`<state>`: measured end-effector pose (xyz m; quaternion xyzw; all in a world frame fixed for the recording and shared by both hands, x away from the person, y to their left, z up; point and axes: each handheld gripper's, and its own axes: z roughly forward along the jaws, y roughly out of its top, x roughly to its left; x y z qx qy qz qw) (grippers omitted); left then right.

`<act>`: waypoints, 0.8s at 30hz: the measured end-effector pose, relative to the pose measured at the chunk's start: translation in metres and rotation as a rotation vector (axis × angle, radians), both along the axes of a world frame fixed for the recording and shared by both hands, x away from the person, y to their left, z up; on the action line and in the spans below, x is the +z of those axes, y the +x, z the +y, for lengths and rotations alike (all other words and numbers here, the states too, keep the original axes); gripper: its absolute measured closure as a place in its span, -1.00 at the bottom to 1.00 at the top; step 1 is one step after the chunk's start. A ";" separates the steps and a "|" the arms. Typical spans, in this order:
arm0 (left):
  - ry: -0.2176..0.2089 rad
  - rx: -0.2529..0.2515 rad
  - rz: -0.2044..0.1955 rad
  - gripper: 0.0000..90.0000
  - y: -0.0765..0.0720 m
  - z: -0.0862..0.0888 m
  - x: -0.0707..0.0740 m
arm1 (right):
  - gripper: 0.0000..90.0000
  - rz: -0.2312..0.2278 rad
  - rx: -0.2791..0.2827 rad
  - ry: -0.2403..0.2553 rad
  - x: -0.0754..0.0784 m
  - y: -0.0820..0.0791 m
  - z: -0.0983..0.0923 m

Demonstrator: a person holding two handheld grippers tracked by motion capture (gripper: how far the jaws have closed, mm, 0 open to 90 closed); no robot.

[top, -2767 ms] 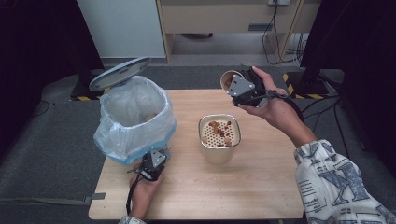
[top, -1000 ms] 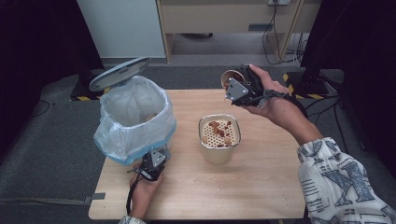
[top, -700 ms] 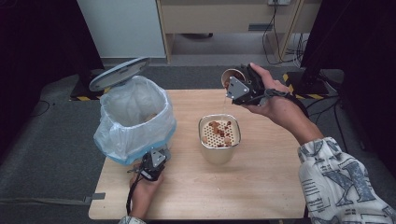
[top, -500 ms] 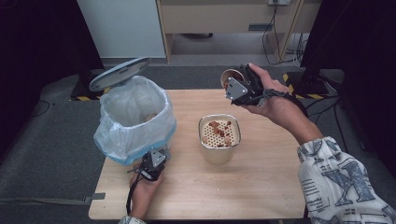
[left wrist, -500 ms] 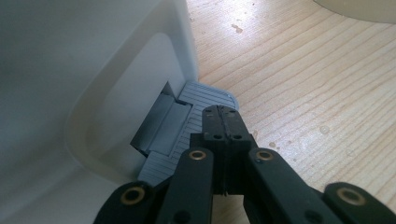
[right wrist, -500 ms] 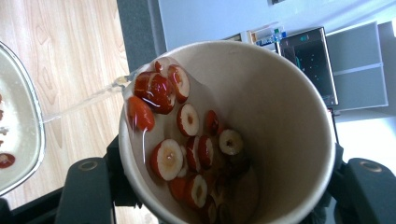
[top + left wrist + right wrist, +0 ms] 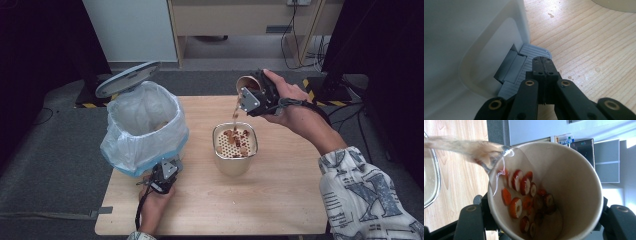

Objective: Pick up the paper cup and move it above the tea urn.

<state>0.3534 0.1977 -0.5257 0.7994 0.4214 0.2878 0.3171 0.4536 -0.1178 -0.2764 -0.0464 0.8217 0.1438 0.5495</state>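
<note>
I'm holding the right hand-held gripper clamped around a paper cup, tipping it so liquid and red slices are pouring into the strainer pot just below it. My left hand-held gripper, jaws closed on nothing, is pressing what looks like the bin pedal beside the bin on the worktop.

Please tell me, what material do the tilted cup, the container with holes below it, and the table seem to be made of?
The cup looks like paper: matte, beige, with a thin rolled rim. The container seems to be metal, perhaps steel, given its pale satin sheen; its perforated insert looks the same, though plastic is possible. The table appears to be light wood or a wood veneer, with visible straight grain.
</note>
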 end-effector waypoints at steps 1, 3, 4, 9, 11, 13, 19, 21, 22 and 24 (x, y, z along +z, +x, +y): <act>0.000 0.000 0.000 0.99 0.000 0.000 0.000 | -0.27 0.001 0.000 0.010 0.000 0.000 0.000; 0.001 0.000 0.000 0.99 0.000 0.000 0.000 | -0.27 0.000 0.002 0.010 0.001 0.000 0.000; 0.001 0.000 -0.001 0.99 0.000 0.000 0.000 | -0.27 0.003 0.002 0.013 0.001 0.000 0.000; 0.001 0.000 -0.001 0.99 0.000 0.000 0.000 | -0.27 0.003 0.006 0.015 0.001 -0.001 0.000; 0.002 0.000 -0.001 0.99 0.000 0.000 0.000 | -0.27 0.003 0.005 0.019 0.001 -0.001 0.000; 0.001 0.000 -0.001 0.99 0.000 0.000 0.000 | -0.27 0.004 0.006 0.019 0.001 -0.001 0.000; 0.003 0.000 -0.002 0.99 0.000 0.000 0.000 | -0.27 0.008 0.007 0.029 0.003 -0.001 -0.001; 0.003 0.001 -0.002 0.99 0.000 0.000 0.000 | -0.27 0.006 0.009 0.022 0.004 -0.001 -0.001; 0.004 0.001 -0.002 0.99 0.000 0.000 0.000 | -0.27 0.002 0.009 0.018 0.005 -0.001 -0.001; 0.003 0.001 -0.002 0.99 0.000 0.000 0.000 | -0.27 -0.002 0.008 0.011 0.006 -0.002 -0.001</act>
